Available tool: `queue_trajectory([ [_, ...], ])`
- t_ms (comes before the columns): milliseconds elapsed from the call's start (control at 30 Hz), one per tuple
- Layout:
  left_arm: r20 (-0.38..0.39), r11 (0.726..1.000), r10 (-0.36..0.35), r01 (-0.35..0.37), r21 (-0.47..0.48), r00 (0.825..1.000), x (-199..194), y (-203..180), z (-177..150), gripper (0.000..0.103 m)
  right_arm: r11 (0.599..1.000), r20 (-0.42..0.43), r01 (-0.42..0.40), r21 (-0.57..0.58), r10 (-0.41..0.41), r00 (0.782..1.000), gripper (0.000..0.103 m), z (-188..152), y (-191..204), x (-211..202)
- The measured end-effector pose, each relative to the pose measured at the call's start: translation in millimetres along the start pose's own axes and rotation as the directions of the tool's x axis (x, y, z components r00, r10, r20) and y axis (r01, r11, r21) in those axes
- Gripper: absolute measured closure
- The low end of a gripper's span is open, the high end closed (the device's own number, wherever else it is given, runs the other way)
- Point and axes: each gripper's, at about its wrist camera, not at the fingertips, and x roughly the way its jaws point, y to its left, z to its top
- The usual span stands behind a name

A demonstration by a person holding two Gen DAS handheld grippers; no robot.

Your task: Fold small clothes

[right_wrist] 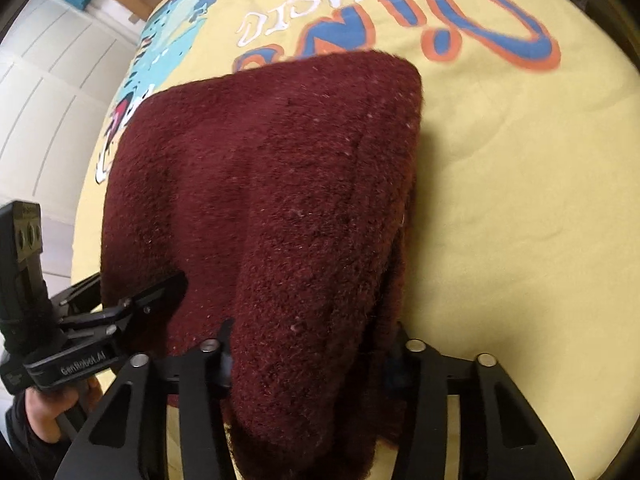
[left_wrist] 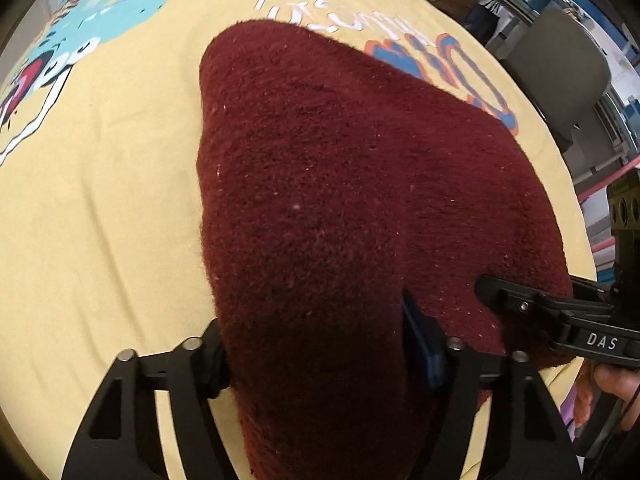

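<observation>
A dark red fuzzy garment (left_wrist: pixel 340 184) lies on a yellow printed cloth (left_wrist: pixel 100 200) and is lifted at its near edge. My left gripper (left_wrist: pixel 320 344) is shut on the garment's near left corner; the fabric drapes between the fingers. My right gripper (right_wrist: pixel 312 352) is shut on the near right corner of the garment (right_wrist: pixel 280 200). Each gripper shows in the other's view: the right one (left_wrist: pixel 532 304) at the right, the left one (right_wrist: pixel 132 304) at the left. The fingertips are hidden by fabric.
The yellow cloth (right_wrist: pixel 520 200) carries a dinosaur print and coloured letters and covers the table. A grey chair (left_wrist: pixel 560 68) and shelving stand beyond the table's right edge. White cabinet doors (right_wrist: pixel 48 92) stand on the left side.
</observation>
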Motion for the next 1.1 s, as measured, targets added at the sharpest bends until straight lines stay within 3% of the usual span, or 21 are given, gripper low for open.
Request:
queue_trajectory([
  [100, 0.014, 0.999, -0.034, 0.034, 0.002, 0.999, -16, 5, 1, 0.053, 0.999, 0.033, 0.005, -0.035, -0.004, 0.999, 0.061, 1, 14, -18],
  [300, 0.083, 0.994, -0.098, 0.094, 0.047, 0.992, -66, 15, 4, 0.057, 0.996, 0.081, -0.047, -0.073, 0.053, 0.995, 0.062, 3, 44, -46],
  [600, 0.184, 0.998, -0.061, 0.057, 0.029, 0.981, -137, 73, -7, 0.057, 0.982, 0.091, -0.068, -0.176, 0.085, 0.992, 0.062, 10, 134, -38],
  [800, 0.143, 0.998, -0.027, 0.035, -0.053, 0.989, -116, 115, -29, 0.057, 0.986, 0.014, -0.009, -0.169, 0.012, 1.0, 0.059, -2, 159, 22],
  [933, 0.066, 0.992, -0.018, 0.026, -0.124, 0.998, -78, 138, -51, 0.051, 0.989, -0.007, 0.033, -0.141, -0.034, 0.999, 0.045, -12, 146, 54],
  [1000, 0.078, 0.991, -0.008, 0.018, -0.129, 0.997, -71, 139, -58, 0.041, 0.991, 0.015, 0.017, -0.129, -0.015, 1.0, 0.041, -14, 142, 53],
  [1100, 0.085, 0.99, -0.014, 0.026, -0.142, 0.996, -72, 139, -58, 0.037, 0.987, 0.034, 0.056, -0.15, -0.052, 0.998, 0.029, -15, 139, 46],
])
